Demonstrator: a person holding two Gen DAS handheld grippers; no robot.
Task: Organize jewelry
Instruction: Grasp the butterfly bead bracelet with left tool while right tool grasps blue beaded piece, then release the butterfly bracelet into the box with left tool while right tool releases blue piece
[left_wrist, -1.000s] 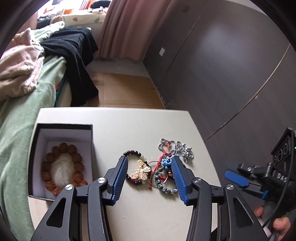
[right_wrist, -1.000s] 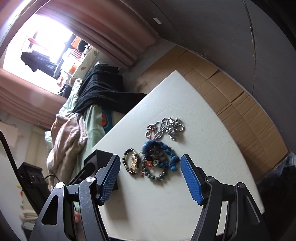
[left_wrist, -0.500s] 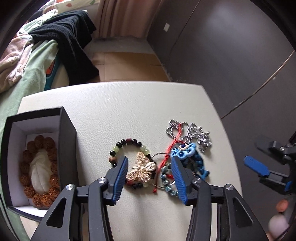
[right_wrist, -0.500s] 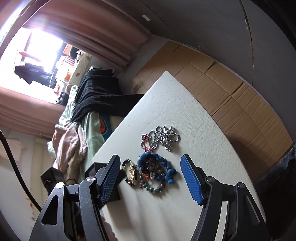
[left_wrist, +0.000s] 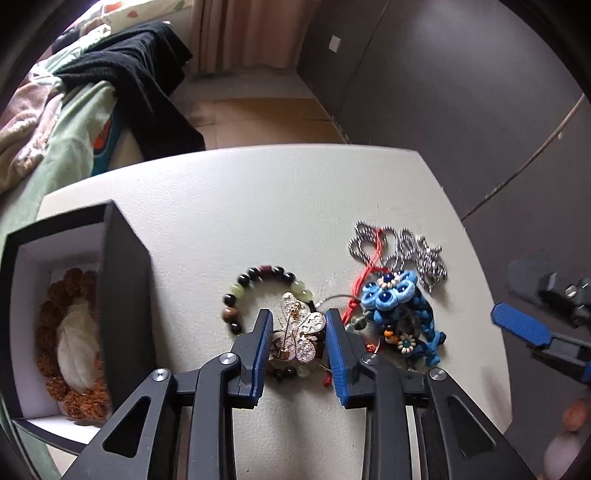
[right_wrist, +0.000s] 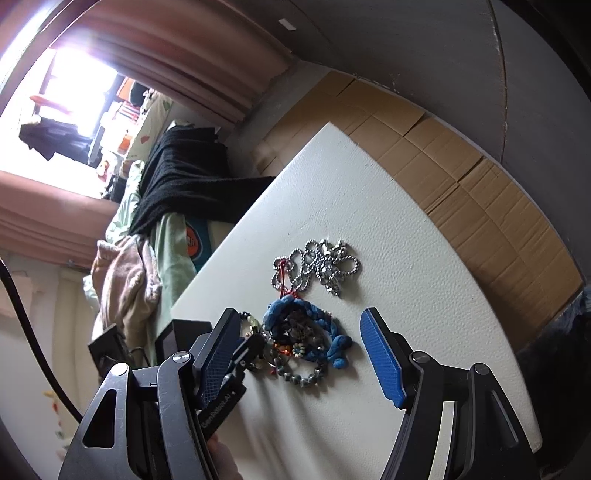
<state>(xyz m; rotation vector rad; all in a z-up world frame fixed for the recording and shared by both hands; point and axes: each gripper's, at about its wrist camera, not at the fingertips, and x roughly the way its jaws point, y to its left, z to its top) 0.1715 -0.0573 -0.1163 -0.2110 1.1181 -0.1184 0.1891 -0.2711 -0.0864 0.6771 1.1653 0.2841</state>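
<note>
Here the gold butterfly ornament (left_wrist: 297, 332) on the beaded bracelet (left_wrist: 258, 295) sits between the blue pads of the left gripper (left_wrist: 297, 332), whose jaws have just been closing around it; the pads stand close on either side of the wings, but whether they already press on them cannot be told. The bracelet lies flat on the white table (left_wrist: 258, 206), its far arc of dark and pale green beads clear of the fingers. Just to its right, touching it through a red cord (left_wrist: 364, 275), lies the blue knotted bracelet (left_wrist: 402, 306) with its flower, and beyond that the silver ball chain (left_wrist: 399, 247), nearest the table's right edge. To the left, apart from the bracelet by a strip of bare table, stands the open black box (left_wrist: 125, 295), with a brown bead bracelet (left_wrist: 55, 332) around a pale cushion inside.

The right gripper (right_wrist: 299, 350) hangs above the near side of the pile with its jaws wide apart and nothing between the pads. The far half of the table is bare up to its edge. Past that edge lie flattened cardboard (right_wrist: 461, 166) on the floor and a dark wall, and a bed with heaped clothes (left_wrist: 74, 110) borders the left side.
</note>
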